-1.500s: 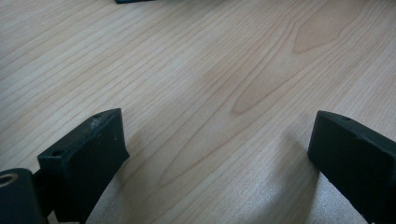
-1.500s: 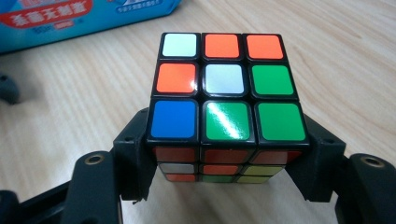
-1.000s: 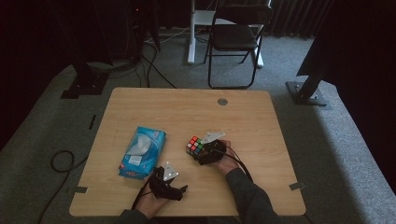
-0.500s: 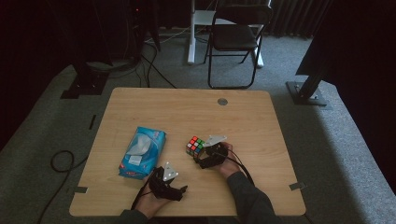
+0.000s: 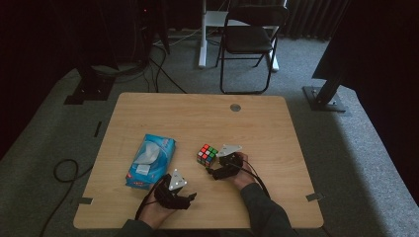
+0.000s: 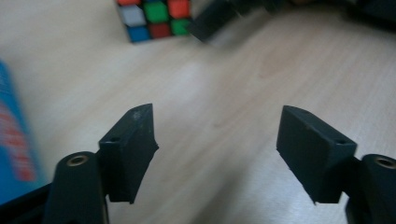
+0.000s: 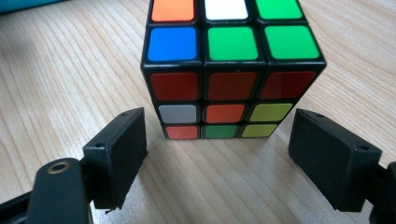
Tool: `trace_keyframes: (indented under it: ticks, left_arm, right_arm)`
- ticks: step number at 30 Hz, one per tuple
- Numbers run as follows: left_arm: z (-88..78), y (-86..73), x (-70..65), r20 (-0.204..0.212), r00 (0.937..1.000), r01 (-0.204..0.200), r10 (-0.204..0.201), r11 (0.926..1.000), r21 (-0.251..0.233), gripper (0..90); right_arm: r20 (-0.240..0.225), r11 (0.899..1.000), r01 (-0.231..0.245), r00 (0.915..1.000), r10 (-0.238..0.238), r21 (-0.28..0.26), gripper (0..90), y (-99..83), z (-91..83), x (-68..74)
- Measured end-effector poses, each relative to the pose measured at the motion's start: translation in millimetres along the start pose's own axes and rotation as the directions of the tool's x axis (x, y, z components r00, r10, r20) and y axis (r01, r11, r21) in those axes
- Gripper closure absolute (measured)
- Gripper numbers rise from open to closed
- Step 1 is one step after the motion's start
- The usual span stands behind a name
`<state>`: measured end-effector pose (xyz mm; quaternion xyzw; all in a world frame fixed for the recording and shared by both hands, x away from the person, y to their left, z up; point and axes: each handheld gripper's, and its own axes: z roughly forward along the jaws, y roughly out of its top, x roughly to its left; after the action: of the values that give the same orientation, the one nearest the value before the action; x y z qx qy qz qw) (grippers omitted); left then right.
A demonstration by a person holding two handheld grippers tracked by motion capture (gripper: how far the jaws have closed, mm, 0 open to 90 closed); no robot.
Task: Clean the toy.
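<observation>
A multicoloured plastic puzzle cube [image 7: 231, 70] is seen on the pale wooden table [image 5: 276, 128], just beyond the right hand-held gripper [image 7: 217, 156], whose jaws are spread wide and empty. The left hand-held gripper [image 6: 217, 140], near the table's near edge and right of a blue tissue pack [image 5: 150, 160], has just been closing with nothing between its jaws.

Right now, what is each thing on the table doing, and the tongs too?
Puzzle cube: scrambled, resting on the table, free, just ahead of the right tongs.
Tissue pack: lying flat, untouched.
Right tongs: open, nothing between them.
Left tongs: open, just been closing, nothing between them.
Table: bare wood at the back.
</observation>
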<state>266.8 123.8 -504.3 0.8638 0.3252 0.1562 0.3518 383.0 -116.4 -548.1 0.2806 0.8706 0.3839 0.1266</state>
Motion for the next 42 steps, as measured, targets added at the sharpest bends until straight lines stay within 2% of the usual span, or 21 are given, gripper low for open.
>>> trace_keyframes:
  ticks: [8,12,18,25,32,39,42]
  left_arm:
    - [-27.8,16.9,30.4,-0.071,0.9971,0.026,-0.027,0.9994,-0.025,41.4]
    - [-38.6,26.4,43.9,-0.083,0.9961,0.029,-0.032,0.9989,-0.038,46.2]
    - [-52.3,42.4,62.3,-0.085,0.9961,0.018,-0.022,0.9989,-0.044,47.3]
    - [-68.2,53.7,76.8,-0.134,0.9909,0.000,-0.006,0.9990,-0.045,46.5]
    - [-75.9,50.4,88.8,-0.180,0.9834,0.016,-0.021,0.9995,-0.028,46.9]
    - [-76.8,36.5,95.3,-0.243,0.9696,0.031,-0.026,0.9994,0.016,41.2]
    - [-75.2,29.9,98.1,-0.238,0.9704,0.048,-0.041,0.9986,0.024,41.1]
  right_arm:
    - [0.001,1.000,-0.015,0.9999,0.015,0.005,20.5,-1.1,-0.7,-1.9]
    - [0.004,1.000,-0.023,0.9997,0.023,0.004,20.5,-1.1,-0.7,-2.3]
    - [0.009,1.000,-0.016,0.9998,0.016,0.009,20.6,-1.4,-0.9,-1.9]
    - [0.010,1.000,-0.018,0.9998,0.018,0.007,20.6,-1.9,-1.4,-2.2]
    - [0.004,1.000,-0.030,0.9995,0.030,0.007,20.6,-2.8,-2.8,-2.8]
    - [-0.002,0.999,-0.038,0.9993,0.038,0.005,20.6,-3.5,-3.7,-3.8]
    - [-0.007,0.999,-0.042,0.9991,0.042,-0.001,20.6,-3.9,-3.9,-4.7]
